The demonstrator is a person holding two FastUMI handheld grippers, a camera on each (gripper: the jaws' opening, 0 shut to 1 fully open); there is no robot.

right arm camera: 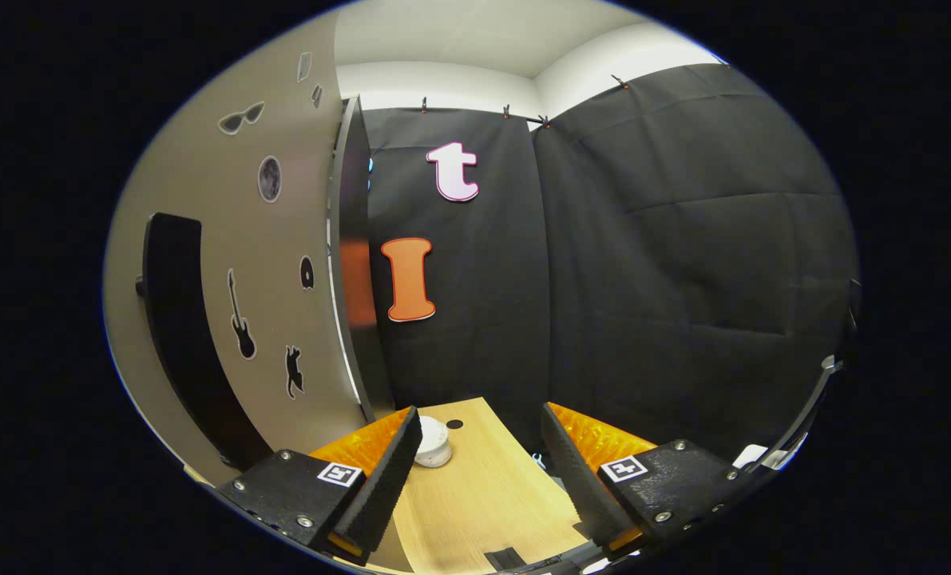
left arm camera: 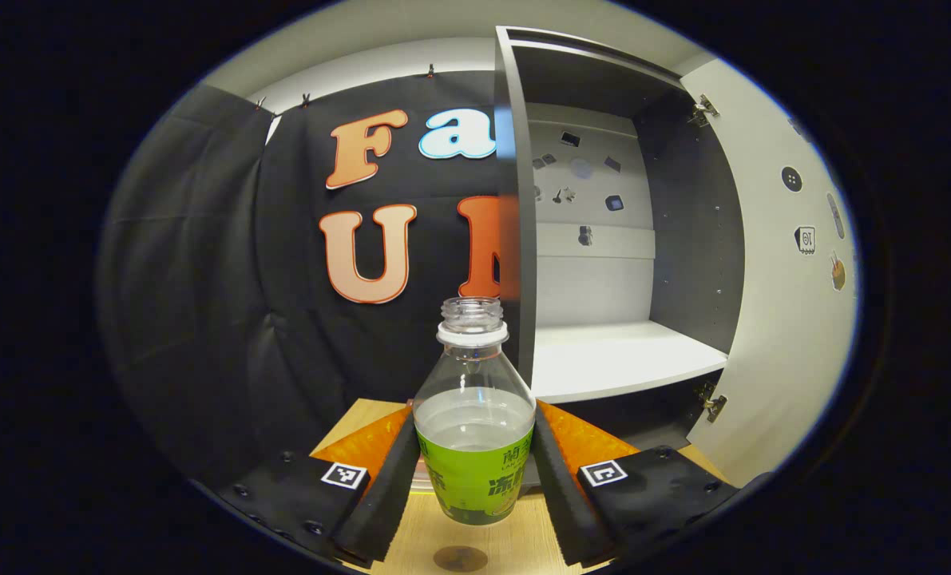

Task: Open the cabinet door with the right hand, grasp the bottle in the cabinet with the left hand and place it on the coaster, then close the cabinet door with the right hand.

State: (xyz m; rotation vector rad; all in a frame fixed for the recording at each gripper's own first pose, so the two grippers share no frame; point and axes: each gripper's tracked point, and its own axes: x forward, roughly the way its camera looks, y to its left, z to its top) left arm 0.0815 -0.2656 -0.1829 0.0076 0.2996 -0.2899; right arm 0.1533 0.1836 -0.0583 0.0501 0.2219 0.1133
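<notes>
Standing between left tool fingers: bottle.

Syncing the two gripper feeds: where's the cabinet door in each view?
Left gripper view: cabinet door stands open at far right, right of the bottle.
Right gripper view: cabinet door runs along the left side, with its black handle.
Shared landmark: wooden table, bottom centre in both.

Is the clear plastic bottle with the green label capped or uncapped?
Uncapped: the clear plastic bottle with the green label shows a bare threaded neck, upright between the left gripper fingers.
</notes>
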